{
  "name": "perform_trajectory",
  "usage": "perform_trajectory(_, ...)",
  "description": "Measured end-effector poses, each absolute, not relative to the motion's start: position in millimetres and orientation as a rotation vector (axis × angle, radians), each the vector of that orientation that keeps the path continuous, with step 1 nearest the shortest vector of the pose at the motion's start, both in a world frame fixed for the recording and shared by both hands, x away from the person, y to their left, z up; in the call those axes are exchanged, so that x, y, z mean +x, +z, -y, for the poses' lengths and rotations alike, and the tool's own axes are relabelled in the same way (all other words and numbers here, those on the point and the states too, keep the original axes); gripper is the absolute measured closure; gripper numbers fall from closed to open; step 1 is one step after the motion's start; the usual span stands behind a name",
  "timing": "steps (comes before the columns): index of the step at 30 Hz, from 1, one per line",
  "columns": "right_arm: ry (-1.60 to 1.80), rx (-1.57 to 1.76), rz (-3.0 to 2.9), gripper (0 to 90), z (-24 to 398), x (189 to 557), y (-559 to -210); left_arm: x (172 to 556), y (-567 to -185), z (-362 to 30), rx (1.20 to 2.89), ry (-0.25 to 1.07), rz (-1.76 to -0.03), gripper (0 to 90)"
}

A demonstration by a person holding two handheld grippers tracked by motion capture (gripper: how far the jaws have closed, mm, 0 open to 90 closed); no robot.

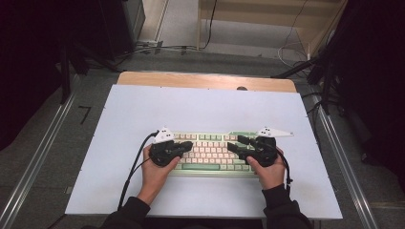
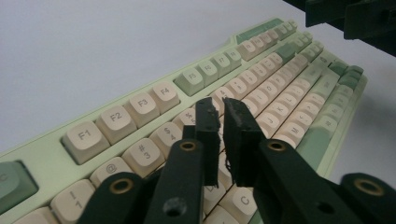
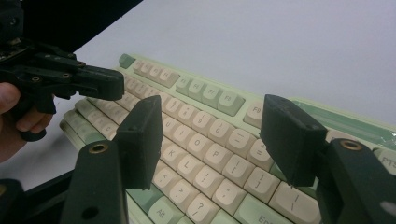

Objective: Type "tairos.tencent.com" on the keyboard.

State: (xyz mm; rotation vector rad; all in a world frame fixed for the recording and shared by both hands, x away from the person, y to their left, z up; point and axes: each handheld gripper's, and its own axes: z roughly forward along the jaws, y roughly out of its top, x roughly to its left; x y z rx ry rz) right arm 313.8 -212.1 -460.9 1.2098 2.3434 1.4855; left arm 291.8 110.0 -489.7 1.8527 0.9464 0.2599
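A pale green keyboard (image 1: pixel 210 153) with cream and green keys lies on the white mat near me. My left gripper (image 1: pixel 190 144) hovers low over its left half, above the number and letter rows (image 2: pixel 154 140). Its jaws (image 2: pixel 220 105) stand together with only a thin slit between them and nothing held. My right gripper (image 1: pixel 235 143) hangs over the keyboard's right half with its jaws (image 3: pixel 212 112) wide apart and empty, above the letter keys (image 3: pixel 201 140). The left gripper (image 3: pixel 112 86) also appears in the right gripper view, pointing in over the keys.
The white mat (image 1: pixel 200 109) covers most of a wooden table (image 1: pixel 205 80), with bare mat behind and beside the keyboard. Metal rails (image 1: pixel 43 157) run along both sides. Cables and dark stands lie on the floor beyond the far edge.
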Motion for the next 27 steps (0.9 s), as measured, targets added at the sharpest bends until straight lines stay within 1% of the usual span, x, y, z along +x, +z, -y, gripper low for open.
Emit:
perform_trajectory(1, 1.481, 1.208, -2.347, 37.1, 212.1, 313.8, -461.2, 292.2, -489.8, -109.0, 1.858, 0.254, -0.944, 90.0)
perform_trajectory(7, 1.477, 1.205, -2.351, 37.2, 210.6, 314.4, -462.1, 296.6, -490.3, -103.7, 1.865, 0.240, -0.945, 90.0)
perform_trajectory(19, 1.463, 1.211, -2.364, 37.2, 209.6, 314.7, -464.3, 302.3, -489.8, -89.1, 1.933, 0.245, -0.928, 90.0)
perform_trajectory(27, 1.472, 1.205, -2.362, 37.2, 208.9, 312.9, -463.6, 304.1, -491.2, -87.7, 1.954, 0.253, -0.951, 90.0)
